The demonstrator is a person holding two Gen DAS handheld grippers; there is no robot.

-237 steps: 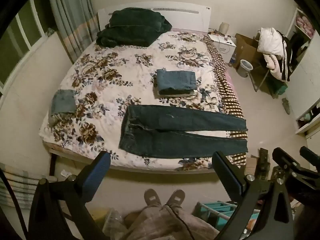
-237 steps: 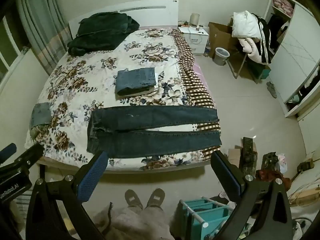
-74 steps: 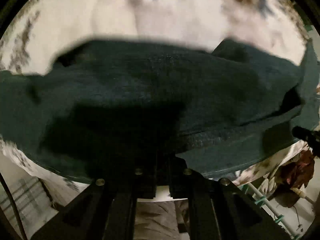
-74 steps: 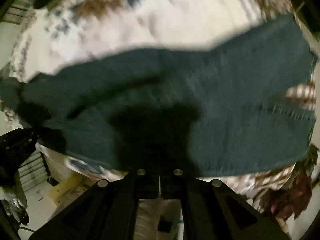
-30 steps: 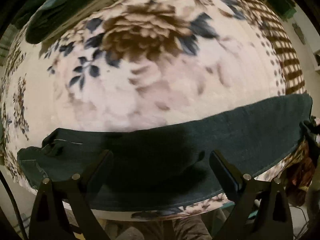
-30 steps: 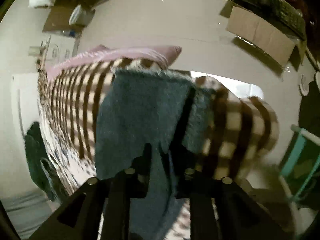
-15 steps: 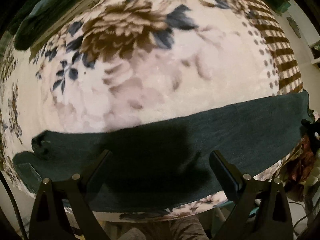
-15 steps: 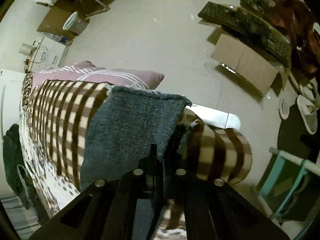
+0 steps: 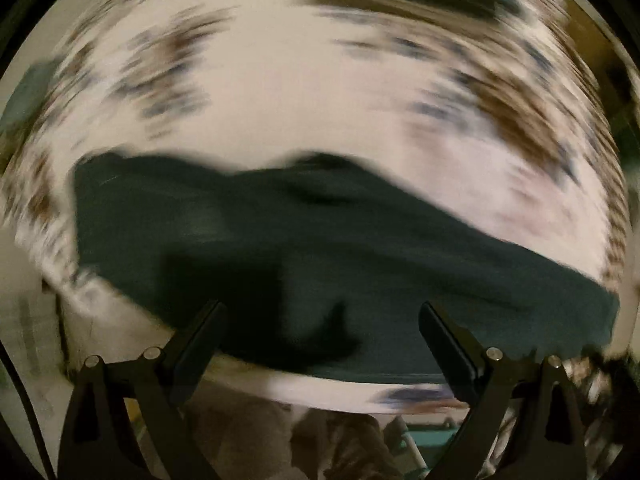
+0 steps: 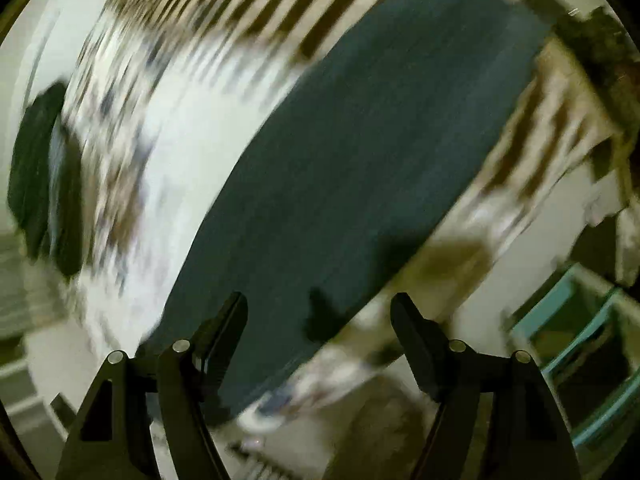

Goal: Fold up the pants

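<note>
The dark blue-green pants (image 9: 328, 248) lie as one long band across the near part of the floral bed (image 9: 320, 92), one leg over the other; both views are motion-blurred. My left gripper (image 9: 320, 320) is open and empty, its jaws wide apart just above the band's near edge. In the right wrist view the pants (image 10: 360, 152) run diagonally toward the striped end of the bedcover (image 10: 256, 4). My right gripper (image 10: 320, 312) is open and empty over the band's near edge.
A dark green bundle (image 10: 36, 168) lies at the far side of the bed. A teal rack (image 10: 592, 344) stands on the floor at the right. The person's legs (image 9: 340, 440) show below the bed edge.
My right gripper has let go of the pant leg end, opened and swung back over the legs. My left gripper stays open and has pulled back, the view shifting fast.
</note>
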